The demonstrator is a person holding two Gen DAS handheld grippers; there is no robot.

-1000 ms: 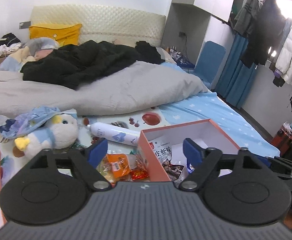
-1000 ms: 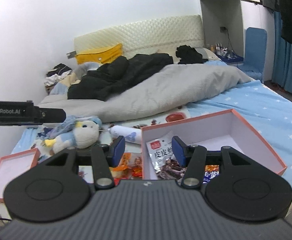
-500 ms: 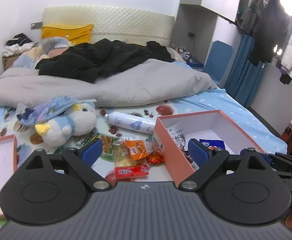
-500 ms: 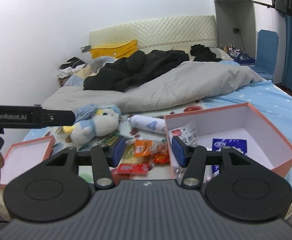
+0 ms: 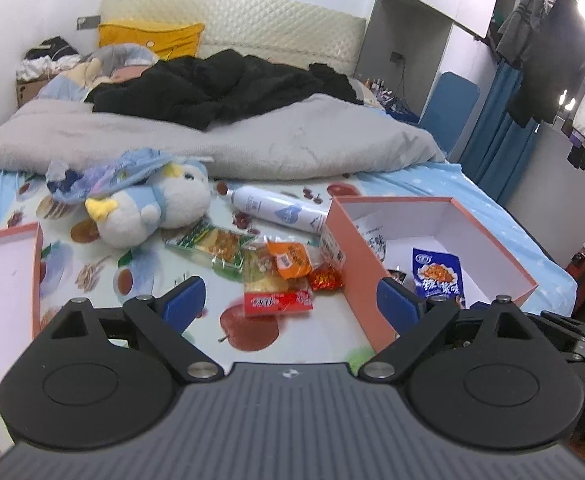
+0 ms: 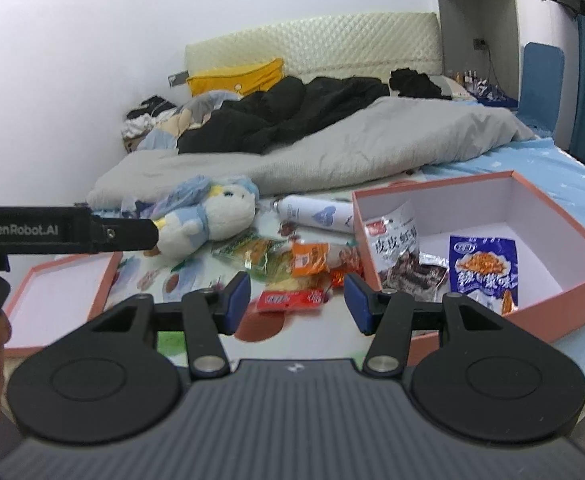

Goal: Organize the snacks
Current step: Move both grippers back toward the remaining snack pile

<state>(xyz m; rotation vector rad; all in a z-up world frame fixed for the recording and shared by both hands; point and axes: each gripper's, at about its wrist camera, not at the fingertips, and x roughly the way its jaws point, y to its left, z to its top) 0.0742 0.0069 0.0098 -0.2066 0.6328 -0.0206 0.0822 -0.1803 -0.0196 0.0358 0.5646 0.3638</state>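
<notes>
Hovering over loose snack packets (image 5: 276, 276) on the bed beside the box (image 5: 492, 240), my left gripper (image 5: 290, 304) spread wide, right gripper (image 6: 296, 300) half-spread, both empty; next I'd pinch the red packet (image 6: 290, 300).

On the bed (image 5: 432, 184), loose snacks (image 5: 276, 272) lie left of the box (image 5: 356, 248); plush toy (image 5: 152, 208) behind them.

"GenRobot.AI" — white lettering on the black gripper bar (image 6: 24, 229); packet print unreadable.
</notes>
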